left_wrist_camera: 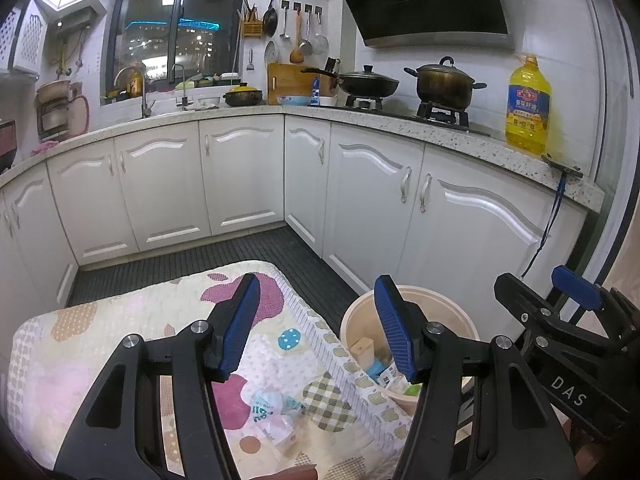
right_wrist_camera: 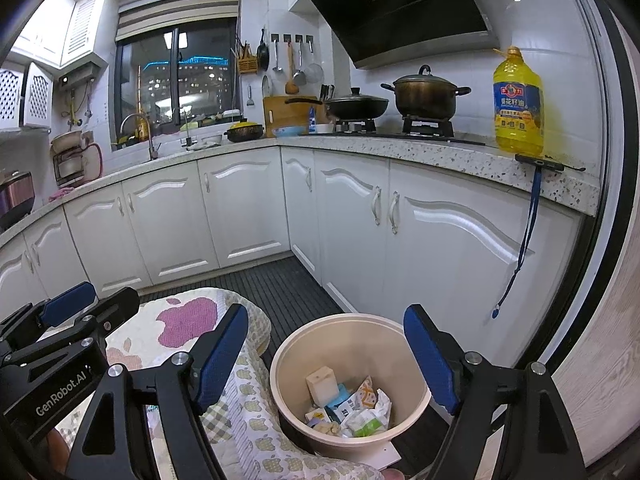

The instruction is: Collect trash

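A beige round bin (right_wrist_camera: 352,332) stands on the floor beside a cloth-covered table (left_wrist_camera: 120,320); it holds several cartons and wrappers (right_wrist_camera: 348,404). The bin also shows in the left wrist view (left_wrist_camera: 360,312). A clear crumpled plastic wrapper (left_wrist_camera: 276,408) with teal print lies on the cloth. My left gripper (left_wrist_camera: 316,328) is open and empty above the cloth, over the wrapper. My right gripper (right_wrist_camera: 326,360) is open and empty above the bin. Each gripper shows at the edge of the other's view.
White kitchen cabinets (left_wrist_camera: 240,180) run in an L behind, with a speckled counter (right_wrist_camera: 400,148). On it stand a yellow oil bottle (right_wrist_camera: 518,104), pots on a stove (right_wrist_camera: 424,96), and a phone with a blue lanyard (right_wrist_camera: 536,184) hanging over the edge. Dark ribbed floor (left_wrist_camera: 224,252).
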Motion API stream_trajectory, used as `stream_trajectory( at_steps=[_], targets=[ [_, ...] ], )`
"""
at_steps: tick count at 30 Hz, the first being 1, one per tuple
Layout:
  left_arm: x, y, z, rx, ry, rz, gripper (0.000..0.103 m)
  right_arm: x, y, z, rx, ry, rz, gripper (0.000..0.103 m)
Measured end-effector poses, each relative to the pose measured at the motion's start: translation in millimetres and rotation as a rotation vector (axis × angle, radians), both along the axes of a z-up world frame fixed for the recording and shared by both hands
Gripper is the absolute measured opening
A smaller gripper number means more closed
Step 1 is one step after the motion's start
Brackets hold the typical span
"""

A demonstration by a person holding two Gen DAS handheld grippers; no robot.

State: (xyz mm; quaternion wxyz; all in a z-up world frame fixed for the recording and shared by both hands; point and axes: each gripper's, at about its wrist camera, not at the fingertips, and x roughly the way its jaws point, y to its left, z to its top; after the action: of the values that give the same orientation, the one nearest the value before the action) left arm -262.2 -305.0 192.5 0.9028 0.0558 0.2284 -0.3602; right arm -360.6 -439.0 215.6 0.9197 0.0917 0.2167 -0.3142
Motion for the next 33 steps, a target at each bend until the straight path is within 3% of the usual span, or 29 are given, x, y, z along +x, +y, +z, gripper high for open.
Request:
stream_trajectory(
  at_steps=[33],
  targets=[
    [0.6, -0.5, -7.5, 0.016, -0.008, 0.005, 0.058, -0.8, -3.6, -6.3, 0.012, 0.001, -0.001, 0.078]
  ],
)
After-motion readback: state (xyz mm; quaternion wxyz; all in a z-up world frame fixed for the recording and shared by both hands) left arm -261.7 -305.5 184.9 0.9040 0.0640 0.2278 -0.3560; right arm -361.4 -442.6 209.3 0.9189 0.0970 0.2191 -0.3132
